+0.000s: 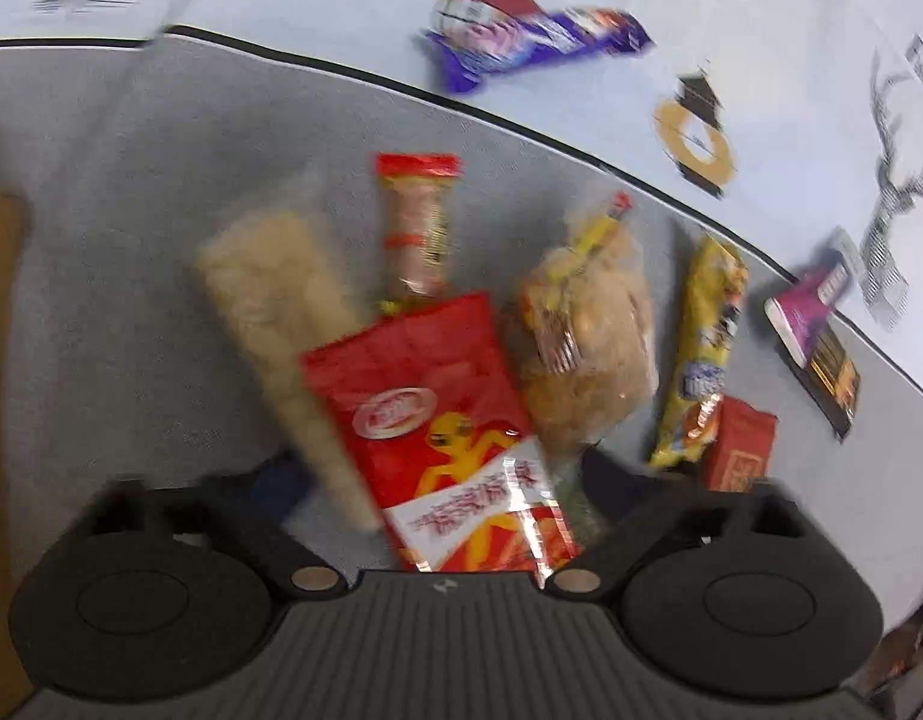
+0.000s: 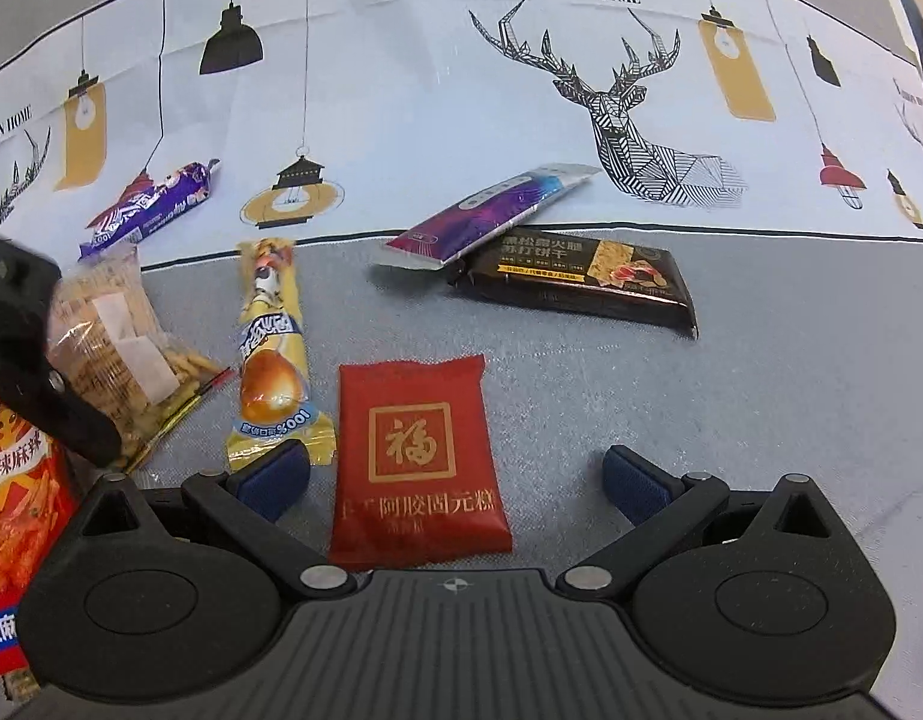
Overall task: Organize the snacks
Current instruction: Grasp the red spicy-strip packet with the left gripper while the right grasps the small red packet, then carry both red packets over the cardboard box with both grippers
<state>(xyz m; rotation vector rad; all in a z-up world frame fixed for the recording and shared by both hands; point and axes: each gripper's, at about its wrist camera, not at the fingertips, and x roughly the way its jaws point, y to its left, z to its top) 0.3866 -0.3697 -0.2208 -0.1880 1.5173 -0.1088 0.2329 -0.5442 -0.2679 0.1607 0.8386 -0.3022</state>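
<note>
In the left wrist view, the left gripper (image 1: pixel 437 474) straddles a glossy red snack bag (image 1: pixel 437 420) with a yellow figure at lower centre; whether its pads press the bag I cannot tell. In the right wrist view, the right gripper (image 2: pixel 455 477) stands wide around a flat dark red packet (image 2: pixel 416 462) with a gold square emblem, lower centre, on the grey mat (image 2: pixel 641 372).

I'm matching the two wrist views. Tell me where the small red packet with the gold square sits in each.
Left wrist: red packet at lower right, partly hidden.
Right wrist: lower centre, between the open right tool's fingers.
Shared landmark: yellow stick snack, right beside it.
</note>
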